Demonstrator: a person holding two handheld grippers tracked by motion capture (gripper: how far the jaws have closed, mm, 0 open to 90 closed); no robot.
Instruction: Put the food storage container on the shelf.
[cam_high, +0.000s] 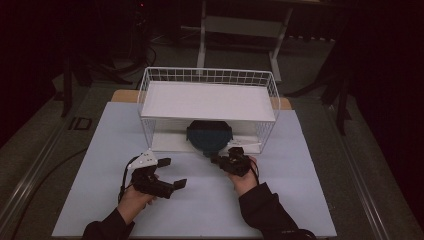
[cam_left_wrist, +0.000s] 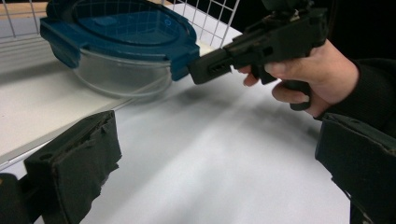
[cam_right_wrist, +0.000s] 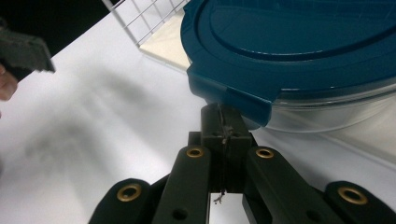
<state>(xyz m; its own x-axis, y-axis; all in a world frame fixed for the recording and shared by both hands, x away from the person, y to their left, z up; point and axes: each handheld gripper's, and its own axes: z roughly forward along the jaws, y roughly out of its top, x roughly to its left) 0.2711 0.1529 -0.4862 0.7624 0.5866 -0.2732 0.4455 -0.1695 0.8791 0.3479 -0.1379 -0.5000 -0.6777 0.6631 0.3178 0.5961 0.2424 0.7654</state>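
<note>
A glass container with a dark blue clip lid (cam_high: 209, 136) sits on the low base of a white wire rack (cam_high: 145, 90), partly poking out at the front. My right gripper (cam_high: 216, 160) is shut, its joined tips (cam_right_wrist: 223, 123) pushed against the underside of the lid's front clip tab (cam_right_wrist: 233, 95). The left gripper view shows the same contact, with the right gripper (cam_left_wrist: 198, 70) touching the lid (cam_left_wrist: 121, 28). My left gripper (cam_high: 172, 173) hovers open over the table to the front left, nothing between its jaws (cam_left_wrist: 219, 154).
The rack's upper shelf (cam_high: 207, 100) covers the back of the container. A pale mat (cam_high: 200, 210) covers the table. One jaw of the left gripper (cam_right_wrist: 23, 53) shows at the left edge of the right gripper view. The floor around is dark, with frames and cables.
</note>
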